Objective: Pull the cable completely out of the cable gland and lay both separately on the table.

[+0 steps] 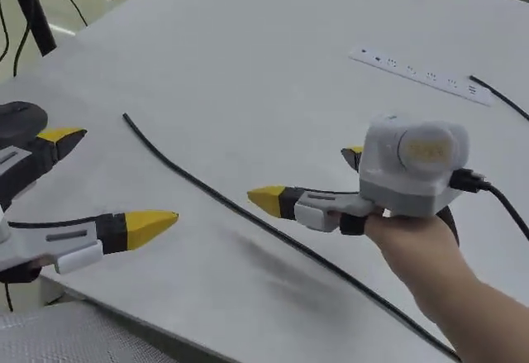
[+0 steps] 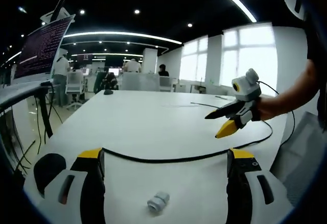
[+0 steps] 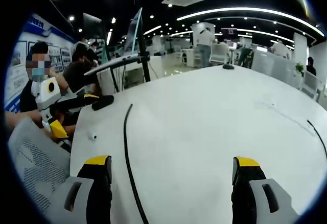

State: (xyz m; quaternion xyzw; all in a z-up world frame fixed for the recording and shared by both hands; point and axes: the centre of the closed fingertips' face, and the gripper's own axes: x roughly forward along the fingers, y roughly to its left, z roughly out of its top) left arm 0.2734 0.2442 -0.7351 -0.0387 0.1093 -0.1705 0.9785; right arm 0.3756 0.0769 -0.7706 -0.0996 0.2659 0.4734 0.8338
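Observation:
A long black cable [image 1: 248, 214] lies loose across the white table [image 1: 273, 57], running diagonally from the left toward the near right. It also crosses the left gripper view as the cable [image 2: 179, 158] and the right gripper view as the cable [image 3: 125, 152]. A small white cable gland [image 2: 158, 202] lies on its own on the table, apart from the cable, just below my left gripper [image 2: 166, 155]; the gland [image 3: 93, 136] looks tiny in the right gripper view. Left gripper [image 1: 116, 179] and right gripper [image 1: 302, 174] both hover open and hold nothing.
A white power strip [image 1: 421, 74] lies at the far right with another black lead [image 1: 500, 98] beside it. The table's near edge runs along the bottom left, with a mesh chair [image 1: 74, 338] below it. A dark rounded object [image 2: 48, 165] sits near the left corner.

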